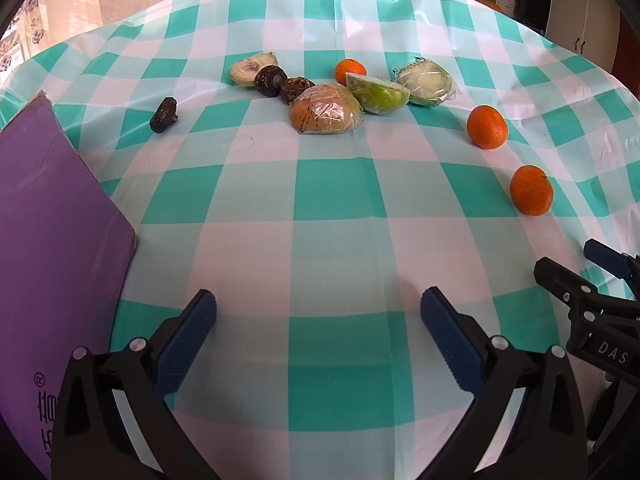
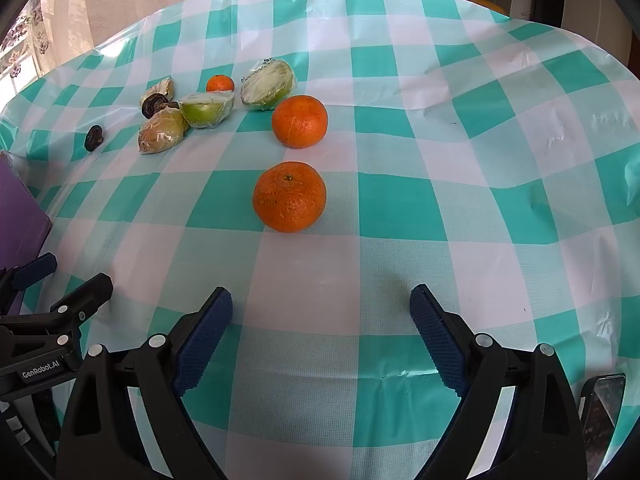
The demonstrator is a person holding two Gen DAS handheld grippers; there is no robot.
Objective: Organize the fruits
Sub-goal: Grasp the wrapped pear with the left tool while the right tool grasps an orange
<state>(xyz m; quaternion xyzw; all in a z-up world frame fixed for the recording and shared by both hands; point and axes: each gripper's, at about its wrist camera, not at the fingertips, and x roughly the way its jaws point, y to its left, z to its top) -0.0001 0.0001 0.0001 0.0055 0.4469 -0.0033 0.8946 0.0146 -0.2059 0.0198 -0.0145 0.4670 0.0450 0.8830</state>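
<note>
Fruit lies scattered on a teal-and-white checked tablecloth [image 1: 336,184]. Three oranges show: a near orange [image 2: 289,197], a second orange [image 2: 299,121] behind it, and a small far orange [image 2: 219,83]. Plastic-wrapped pieces sit in a cluster: a brown wrapped fruit [image 1: 326,110], a green wrapped half [image 1: 378,94] and a pale wrapped half [image 1: 426,82]. Dark brown fruits [image 1: 271,80] and a lone dark fruit [image 1: 163,115] lie to the left. My left gripper [image 1: 318,312] is open over bare cloth. My right gripper [image 2: 320,308] is open too, short of the near orange.
A purple board [image 1: 52,248] lies at the left edge of the table. A phone [image 2: 604,404] rests at the lower right. A cut pale fruit half [image 1: 250,69] sits beyond the dark fruits. The right gripper [image 1: 600,280] shows at the left wrist view's right edge.
</note>
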